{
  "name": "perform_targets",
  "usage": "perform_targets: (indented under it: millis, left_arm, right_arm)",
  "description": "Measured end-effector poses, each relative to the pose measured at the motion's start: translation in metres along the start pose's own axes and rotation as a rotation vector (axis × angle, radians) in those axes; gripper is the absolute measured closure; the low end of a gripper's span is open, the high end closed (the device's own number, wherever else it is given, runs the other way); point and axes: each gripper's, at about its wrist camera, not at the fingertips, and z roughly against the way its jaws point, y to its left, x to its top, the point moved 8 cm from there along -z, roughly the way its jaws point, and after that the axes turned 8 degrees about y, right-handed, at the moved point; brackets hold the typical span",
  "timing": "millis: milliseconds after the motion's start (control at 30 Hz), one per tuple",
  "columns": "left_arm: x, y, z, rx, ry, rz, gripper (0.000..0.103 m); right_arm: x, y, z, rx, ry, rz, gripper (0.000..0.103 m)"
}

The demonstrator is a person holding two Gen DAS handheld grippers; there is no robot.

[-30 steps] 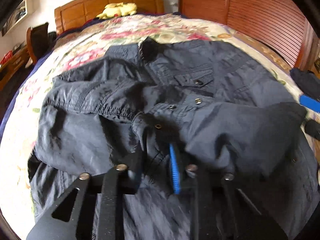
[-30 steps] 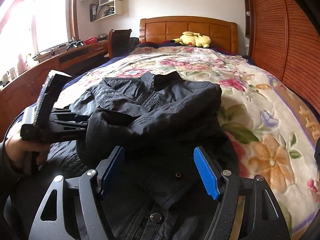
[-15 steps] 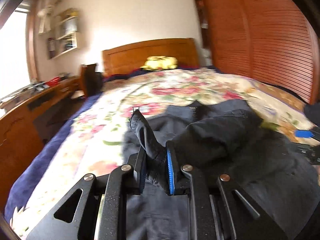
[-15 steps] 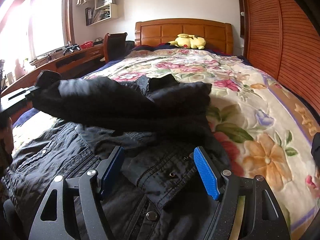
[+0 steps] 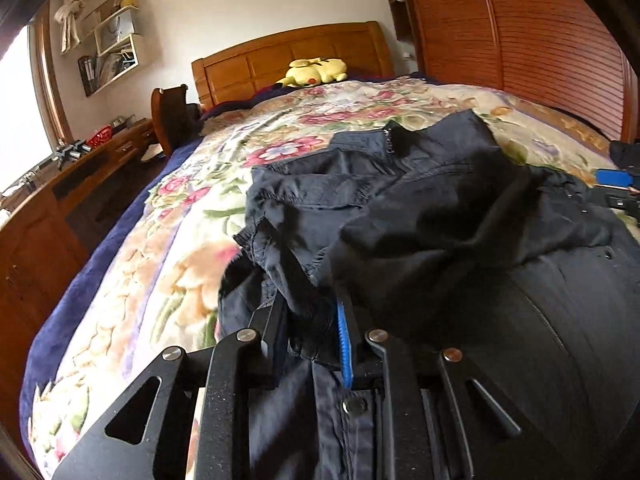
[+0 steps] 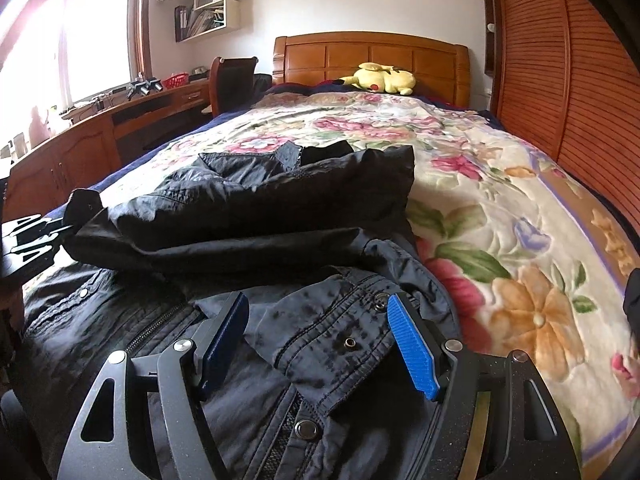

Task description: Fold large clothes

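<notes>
A dark navy jacket [image 5: 460,208] lies spread on the floral bedspread [image 5: 160,260]. My left gripper [image 5: 310,312] has the cuff end of a sleeve [image 5: 288,264] between its pads. Its jaws are opening slightly, and the fabric still sits pinched between them. In the right wrist view the sleeve [image 6: 240,216] stretches across the jacket body towards the left gripper [image 6: 28,236] at the left edge. My right gripper [image 6: 316,308] stands open just above the jacket's snap-button front [image 6: 348,344], gripping nothing. Its blue pad shows at the right edge of the left wrist view [image 5: 616,178].
A yellow plush toy [image 6: 380,78] lies by the wooden headboard [image 6: 372,56]. A wooden desk [image 6: 80,152] and a chair [image 6: 234,80] run along the bed's left side. A louvred wooden wardrobe [image 6: 568,80] lines the right. Another dark garment [image 5: 624,152] lies at the right edge.
My left gripper has carried the sleeve to the left across the jacket, and the sleeve now lies stretched over the body. The right gripper has kept still.
</notes>
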Motion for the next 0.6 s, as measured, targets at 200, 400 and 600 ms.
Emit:
perform_targets:
  millis: [200, 400, 600]
  left_arm:
    - [-0.005, -0.005, 0.023, -0.057, -0.047, 0.0, 0.056]
    - [-0.005, 0.007, 0.04, -0.039, -0.103, 0.003, 0.022]
    - [-0.003, 0.033, 0.017, -0.013, -0.069, 0.06, 0.022]
  right_arm:
    - [0.003, 0.002, -0.002, 0.01, 0.003, 0.005, 0.029]
    - [0.003, 0.007, -0.003, 0.015, 0.003, 0.026, 0.029]
    - [0.007, 0.009, 0.003, 0.018, -0.013, 0.034, 0.029]
